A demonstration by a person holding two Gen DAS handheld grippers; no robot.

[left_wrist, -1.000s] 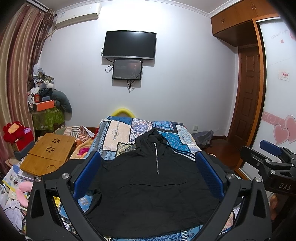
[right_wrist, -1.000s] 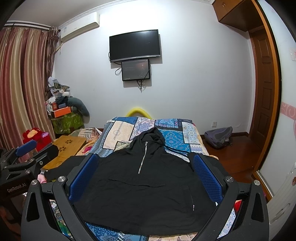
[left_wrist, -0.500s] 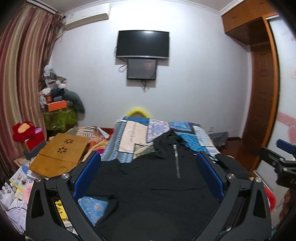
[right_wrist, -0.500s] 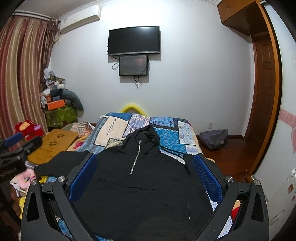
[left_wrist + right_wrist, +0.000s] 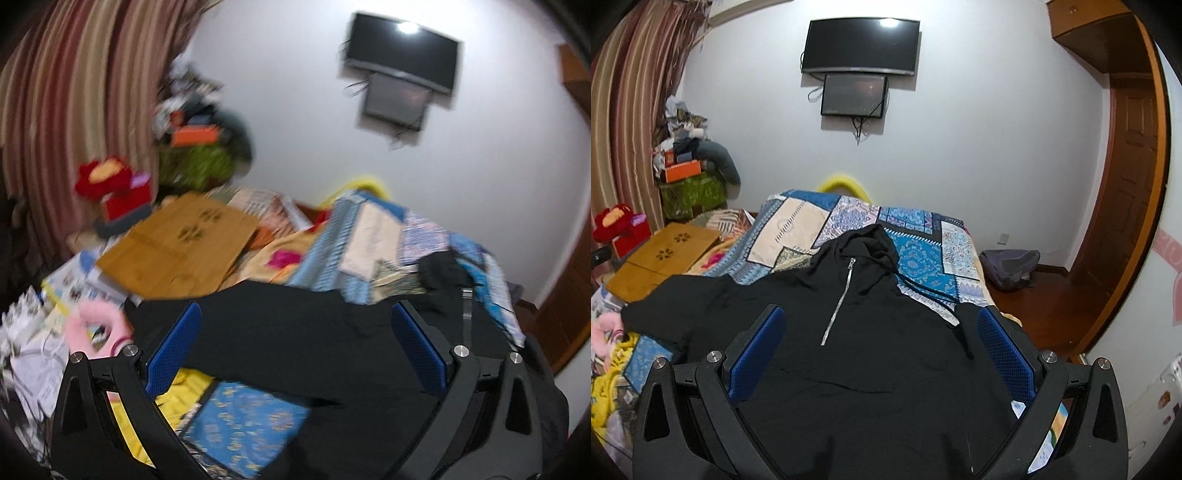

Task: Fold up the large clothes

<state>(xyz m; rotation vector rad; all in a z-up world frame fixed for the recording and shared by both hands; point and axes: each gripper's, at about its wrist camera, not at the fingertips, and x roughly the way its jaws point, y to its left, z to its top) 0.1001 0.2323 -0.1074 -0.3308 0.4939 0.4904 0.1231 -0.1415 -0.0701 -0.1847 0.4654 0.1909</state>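
The bed (image 5: pixel 798 221), with its patchwork cover of blue and cream, fills the middle of the room, and the black hoodie (image 5: pixel 879 354) lies spread face up across its near half, hood (image 5: pixel 868 240) toward the far edge and hem toward the near edge. One sleeve (image 5: pixel 679 299) stretches flat out to the bed's left edge, its cuff just reaching the clutter there beside the wooden lap tray (image 5: pixel 661 258); the other sleeve drops over the right edge and is mostly hidden. The silver zip (image 5: pixel 838 301) runs straight down the chest, which makes a handy centre line. The left gripper (image 5: pixel 295 347) hangs over the outstretched sleeve, fingers spread wide with nothing between them, though its view is tilted and blurred. The right gripper (image 5: pixel 879 354) hovers over the chest, likewise wide apart and empty. I judge the fold has not begun, and the first step is bringing the left sleeve in. To do it well, pinch near the cuff, catching both layers of cloth, lift only enough to clear the cover, and lay the sleeve across the chest square to the zip, while the other gripper pins the shoulder so the body does not drag or bunch.
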